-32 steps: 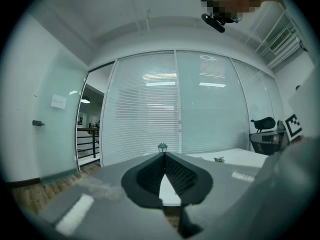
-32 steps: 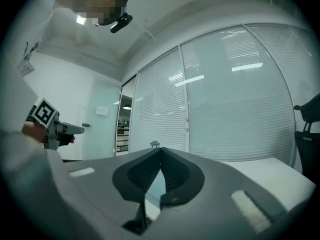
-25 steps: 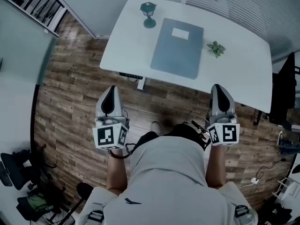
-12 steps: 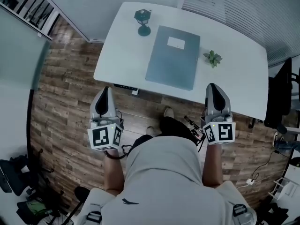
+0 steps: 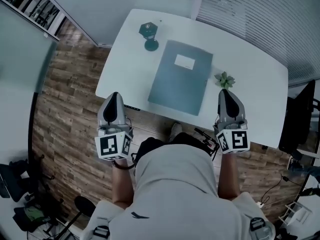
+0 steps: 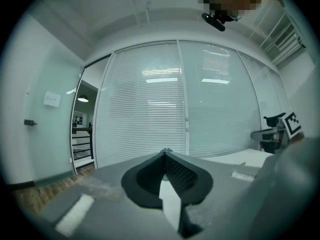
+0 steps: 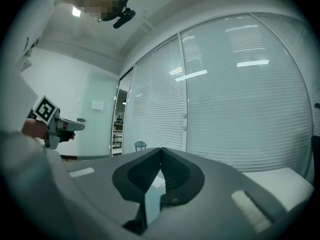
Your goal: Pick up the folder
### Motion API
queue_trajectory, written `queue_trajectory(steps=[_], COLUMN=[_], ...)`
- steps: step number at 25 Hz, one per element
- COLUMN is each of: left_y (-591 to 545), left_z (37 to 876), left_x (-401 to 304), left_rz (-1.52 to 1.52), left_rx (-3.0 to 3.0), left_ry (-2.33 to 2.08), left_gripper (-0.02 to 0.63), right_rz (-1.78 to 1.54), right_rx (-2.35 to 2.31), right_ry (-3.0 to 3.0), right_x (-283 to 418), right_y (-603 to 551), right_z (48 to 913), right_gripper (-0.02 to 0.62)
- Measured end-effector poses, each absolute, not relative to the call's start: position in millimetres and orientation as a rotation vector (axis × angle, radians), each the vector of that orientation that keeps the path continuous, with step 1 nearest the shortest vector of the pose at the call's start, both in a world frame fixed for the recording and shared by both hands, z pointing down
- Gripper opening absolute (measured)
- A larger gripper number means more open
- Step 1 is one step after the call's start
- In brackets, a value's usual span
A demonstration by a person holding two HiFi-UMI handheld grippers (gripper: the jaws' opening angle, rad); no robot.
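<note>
White table (image 5: 250, 79) on a wood-plank floor (image 5: 70, 99), slatted blinds (image 5: 260, 14) behind. It lies closer than a second ago, so the left gripper (image 5: 114, 96) and right gripper (image 5: 224, 92) now reach its near edge, both with jaws pressed together on nothing. The blue-grey folder (image 5: 177, 81) lies flat mid-table between a green lantern (image 5: 149, 34) and a small plant (image 5: 224, 80) — its white label (image 5: 184, 61) is too small to read.

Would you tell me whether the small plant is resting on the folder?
No, the plant stands on the white table, just right of the folder.
</note>
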State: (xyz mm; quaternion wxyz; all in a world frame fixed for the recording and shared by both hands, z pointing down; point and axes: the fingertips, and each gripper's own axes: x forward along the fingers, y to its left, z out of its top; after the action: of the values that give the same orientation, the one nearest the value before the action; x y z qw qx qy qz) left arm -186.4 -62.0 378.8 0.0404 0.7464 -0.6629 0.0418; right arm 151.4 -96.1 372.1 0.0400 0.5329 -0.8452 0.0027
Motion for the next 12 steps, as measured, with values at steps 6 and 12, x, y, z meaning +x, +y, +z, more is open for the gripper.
queue_trajectory(steps=[6, 12], left_y=[-85.0, -111.9], left_z=[394.4, 411.0], left_x=[-172.2, -164.2], left_rz=[0.176, 0.169], left_rx=[2.271, 2.314], left_ry=[-2.001, -1.83], left_gripper=[0.005, 0.005], right_rz=[0.054, 0.115], right_rx=[1.601, 1.664], right_ry=[-2.607, -2.554], right_x=[153.0, 153.9], right_y=[-127.1, -142.2], right_z=[384.0, 402.8], right_gripper=[0.002, 0.002])
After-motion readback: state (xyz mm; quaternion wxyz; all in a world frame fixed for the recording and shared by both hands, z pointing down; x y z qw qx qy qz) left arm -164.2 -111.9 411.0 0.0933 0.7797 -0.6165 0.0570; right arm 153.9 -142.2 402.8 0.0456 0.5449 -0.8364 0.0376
